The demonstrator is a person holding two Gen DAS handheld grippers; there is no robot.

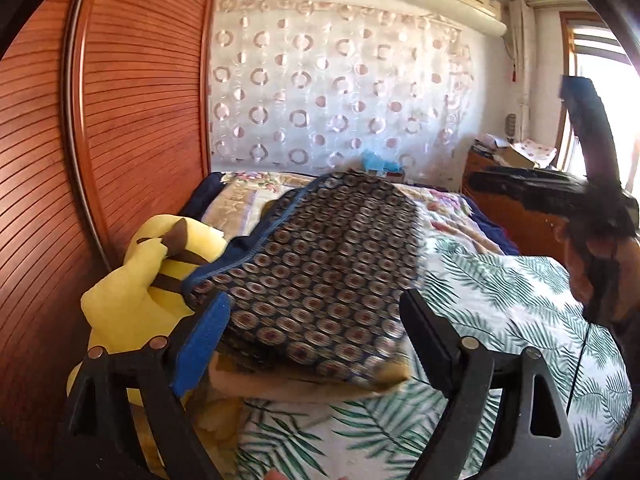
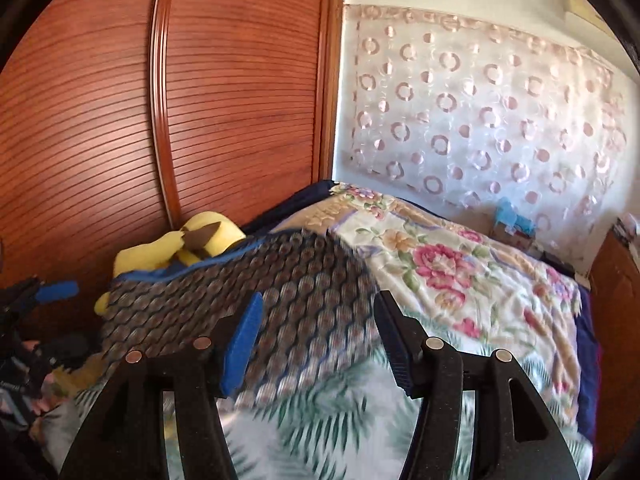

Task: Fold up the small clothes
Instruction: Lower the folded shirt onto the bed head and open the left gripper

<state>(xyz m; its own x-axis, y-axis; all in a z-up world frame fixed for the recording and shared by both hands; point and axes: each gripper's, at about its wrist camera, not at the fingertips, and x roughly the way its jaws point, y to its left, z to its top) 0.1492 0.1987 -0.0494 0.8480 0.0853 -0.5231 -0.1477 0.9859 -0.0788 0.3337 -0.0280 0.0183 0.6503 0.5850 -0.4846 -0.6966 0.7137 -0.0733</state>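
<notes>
A dark blue garment (image 1: 328,264) with a pattern of round medallions and a blue hem lies folded on the bed, on top of a low pile of pale folded cloth (image 1: 256,380). My left gripper (image 1: 316,332) stands open at the garment's near edge, its pads wide apart on either side and not pressing. In the right wrist view the same garment (image 2: 304,280) spreads out just ahead of my right gripper (image 2: 318,340), which is open, with its pads off the cloth. The right gripper (image 1: 580,188) also shows far right, held in a hand.
A yellow plush toy (image 1: 148,276) lies against the slatted wooden wardrobe doors (image 1: 120,120) on the left. The bed carries a palm-leaf cover (image 1: 500,304) and a floral quilt (image 2: 452,264). A wooden cabinet (image 1: 500,216) with clutter stands at the far right by the window.
</notes>
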